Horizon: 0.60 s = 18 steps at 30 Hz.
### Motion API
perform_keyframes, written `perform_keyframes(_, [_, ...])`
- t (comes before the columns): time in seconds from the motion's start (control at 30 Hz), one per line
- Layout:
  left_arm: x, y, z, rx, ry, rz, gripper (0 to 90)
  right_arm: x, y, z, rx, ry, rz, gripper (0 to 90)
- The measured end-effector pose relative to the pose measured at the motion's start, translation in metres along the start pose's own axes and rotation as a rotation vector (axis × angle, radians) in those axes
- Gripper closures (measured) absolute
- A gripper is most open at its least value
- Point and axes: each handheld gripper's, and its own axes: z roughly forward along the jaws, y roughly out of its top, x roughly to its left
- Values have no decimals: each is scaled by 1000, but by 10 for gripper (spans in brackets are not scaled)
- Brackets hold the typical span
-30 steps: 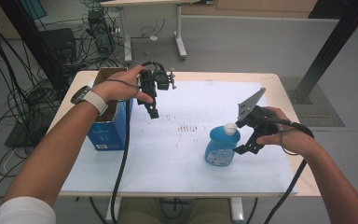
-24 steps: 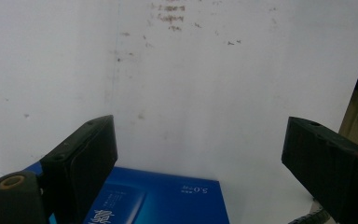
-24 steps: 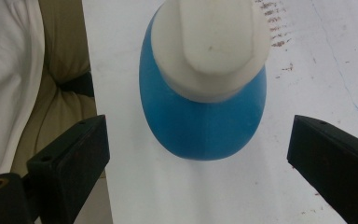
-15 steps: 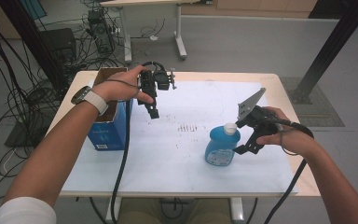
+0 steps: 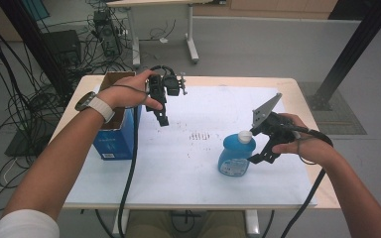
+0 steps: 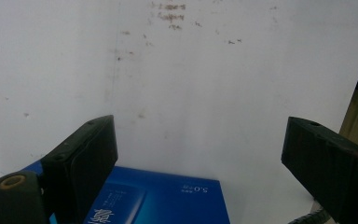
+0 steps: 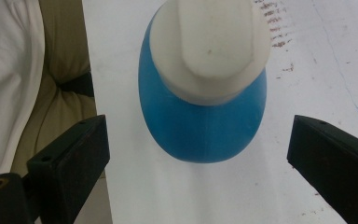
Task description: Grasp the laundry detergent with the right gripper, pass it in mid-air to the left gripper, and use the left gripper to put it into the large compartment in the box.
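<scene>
To take the blue bottle point(image 5: 236, 158) cleanly, I judge I should lower my right gripper point(image 7: 200, 154) squarely over its white cap point(image 7: 209, 37) and close low on the body. Both my grippers gape empty; the bottle stands on the white table sheet point(image 5: 178, 163), just beyond my right jaws. My left gripper point(image 5: 161, 118) hangs beside the blue box point(image 5: 114, 141).

A: Floor? 
B: Grey floor point(image 5: 258, 44), smooth, evenly lit. Tangled black cables point(image 5: 15, 99) pile at the left.

A: Furniture? 
B: Wooden-edged table point(image 5: 297, 89) under a white sheet point(image 5: 178, 163). Second desk's white legs point(image 5: 192, 39) behind it; a dark equipment box point(image 5: 64, 47) far left; a black slanted post point(image 5: 352, 54) at right.
</scene>
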Motion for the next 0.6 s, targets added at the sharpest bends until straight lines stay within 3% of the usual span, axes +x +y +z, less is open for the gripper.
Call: perform_keyframes(0.6, [0, 0, 0, -2, 1, -2, 108, 0, 0, -1, -4, -2, 0, 55])
